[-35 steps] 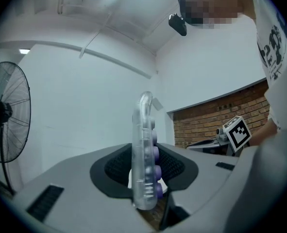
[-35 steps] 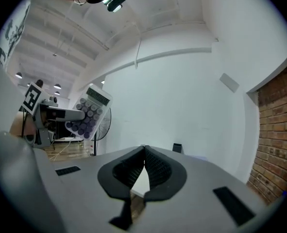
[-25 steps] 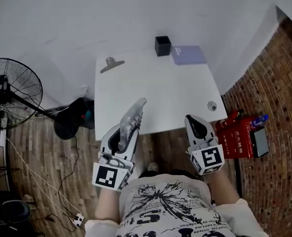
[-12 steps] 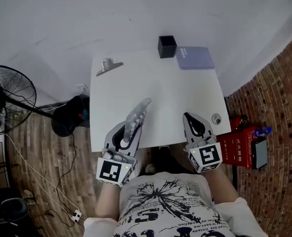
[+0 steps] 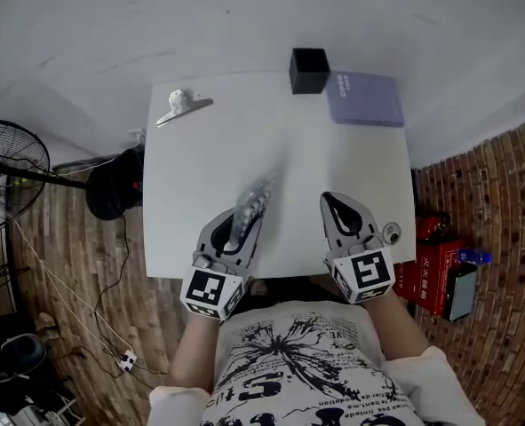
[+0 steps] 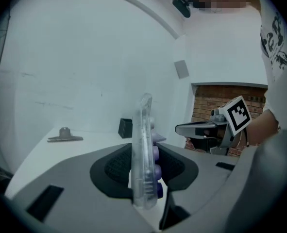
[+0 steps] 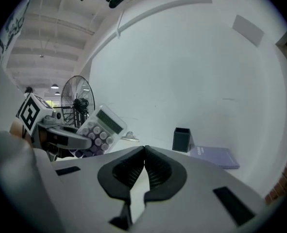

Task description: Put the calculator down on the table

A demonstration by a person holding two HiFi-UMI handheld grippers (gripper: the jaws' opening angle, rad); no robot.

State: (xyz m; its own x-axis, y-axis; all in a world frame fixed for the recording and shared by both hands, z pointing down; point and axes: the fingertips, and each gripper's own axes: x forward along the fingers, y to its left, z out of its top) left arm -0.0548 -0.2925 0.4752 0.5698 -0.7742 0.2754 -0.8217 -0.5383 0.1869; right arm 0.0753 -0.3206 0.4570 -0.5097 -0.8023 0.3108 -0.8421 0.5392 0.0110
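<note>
A fan [image 5: 4, 176] stands on the floor, left of the table [image 5: 200, 158]. A binder clip [image 5: 180, 106] lies near the table's far left corner. Over the near edge, the left gripper [image 5: 238, 229] is clamped on the calculator [image 5: 255, 198], which is held on its side above the table, its top toward the wide bare middle. The right gripper [image 5: 335, 204], beside it over the near edge, has its jaws together with nothing between. A black box [image 5: 308, 70] and a notebook [image 5: 364, 98] occupy the far right corner.

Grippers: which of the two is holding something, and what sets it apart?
The left gripper: its jaws clamp a clear calculator with purple keys, held on edge. The right gripper has its jaws shut together on nothing.
</note>
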